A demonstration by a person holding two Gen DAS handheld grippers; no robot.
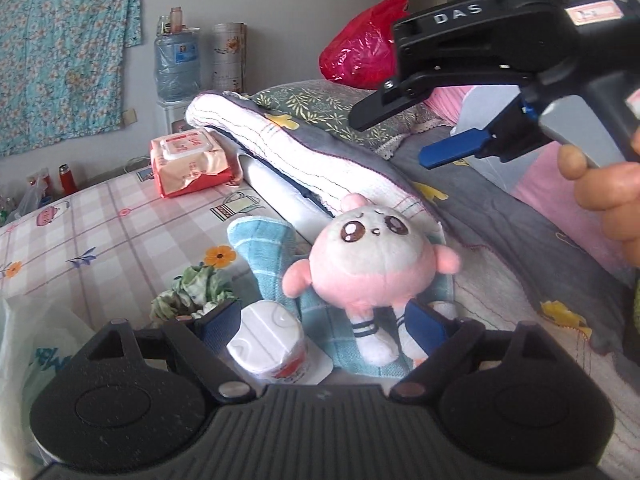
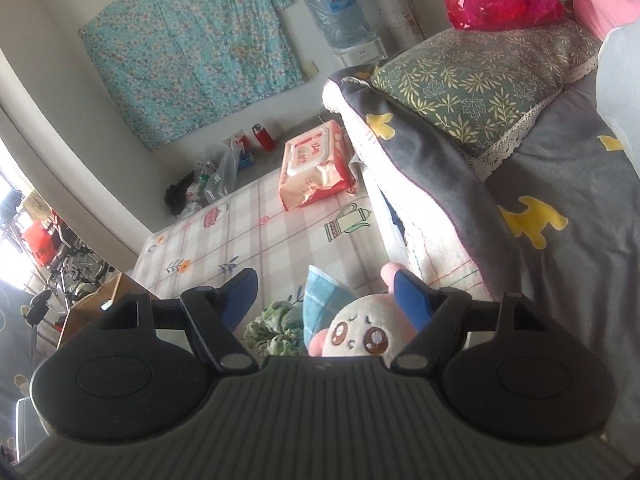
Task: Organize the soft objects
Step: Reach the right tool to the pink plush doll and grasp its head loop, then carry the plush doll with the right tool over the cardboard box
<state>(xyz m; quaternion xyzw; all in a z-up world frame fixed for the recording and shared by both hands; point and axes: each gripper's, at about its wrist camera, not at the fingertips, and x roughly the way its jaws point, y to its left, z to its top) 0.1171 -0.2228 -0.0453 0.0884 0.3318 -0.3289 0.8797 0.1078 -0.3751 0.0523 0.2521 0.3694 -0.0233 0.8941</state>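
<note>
A pink and white plush doll [image 1: 368,256] lies face up on a blue checked towel [image 1: 272,248] on the bed. My left gripper [image 1: 320,324] is open, its fingers either side of the doll's legs and a white tissue roll [image 1: 270,344]. A crumpled green cloth [image 1: 192,292] lies left of the towel. My right gripper [image 1: 400,140] hovers open above the folded quilt. In the right wrist view the right gripper [image 2: 328,296] is open above the doll's head [image 2: 360,336], the towel [image 2: 324,300] and the green cloth [image 2: 272,328].
A folded grey and white quilt [image 1: 320,152] and a green leaf pillow [image 2: 480,80] lie to the right. A wet wipes pack [image 1: 192,164] sits on the checked sheet [image 1: 100,232]. A red plastic bag [image 1: 360,48] and a water jug [image 1: 178,64] stand behind.
</note>
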